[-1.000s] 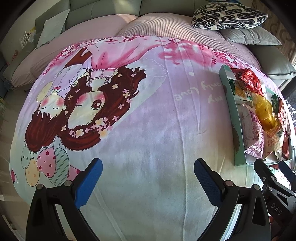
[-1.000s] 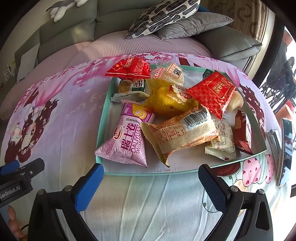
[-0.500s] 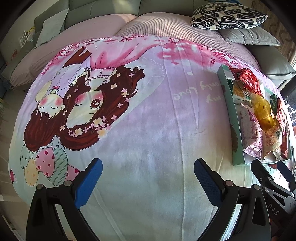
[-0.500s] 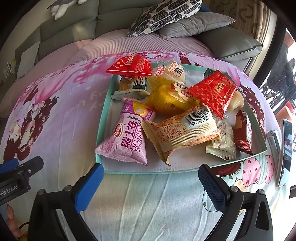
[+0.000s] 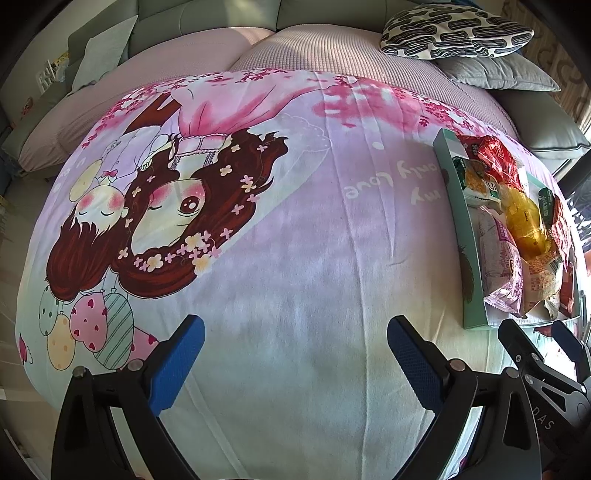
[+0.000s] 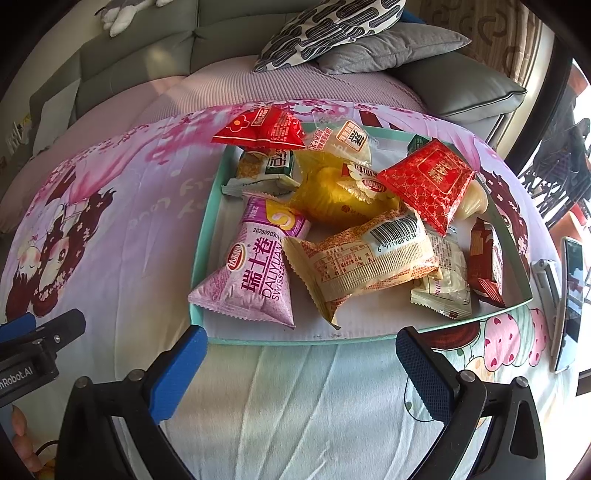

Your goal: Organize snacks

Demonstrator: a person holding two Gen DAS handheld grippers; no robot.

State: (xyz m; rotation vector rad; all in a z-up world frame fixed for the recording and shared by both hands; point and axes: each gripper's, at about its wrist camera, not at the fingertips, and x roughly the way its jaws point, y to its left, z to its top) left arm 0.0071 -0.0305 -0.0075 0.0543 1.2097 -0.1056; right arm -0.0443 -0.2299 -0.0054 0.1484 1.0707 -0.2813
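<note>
A shallow teal tray [image 6: 207, 229] lies on a cartoon-print blanket and holds several snack packets: a pink Swiss roll pack [image 6: 255, 277], a beige barcode pack [image 6: 369, 258], a yellow pack [image 6: 332, 192], and red packs [image 6: 428, 181] [image 6: 262, 127]. My right gripper [image 6: 299, 365] is open and empty just in front of the tray's near edge. My left gripper [image 5: 295, 354] is open and empty over bare blanket, with the tray [image 5: 458, 229] to its right. The right gripper's fingers [image 5: 517, 343] show at the left view's lower right.
The blanket [image 5: 295, 240] covers a sofa seat. Patterned [image 6: 332, 26] and grey [image 6: 391, 48] cushions lie behind the tray. A phone [image 6: 569, 302] on a stand lies right of the tray. The left gripper's tip [image 6: 44, 332] shows at lower left.
Both grippers have edged slightly forward, and the tray sits a little nearer in the right view. Both stay open and empty.
</note>
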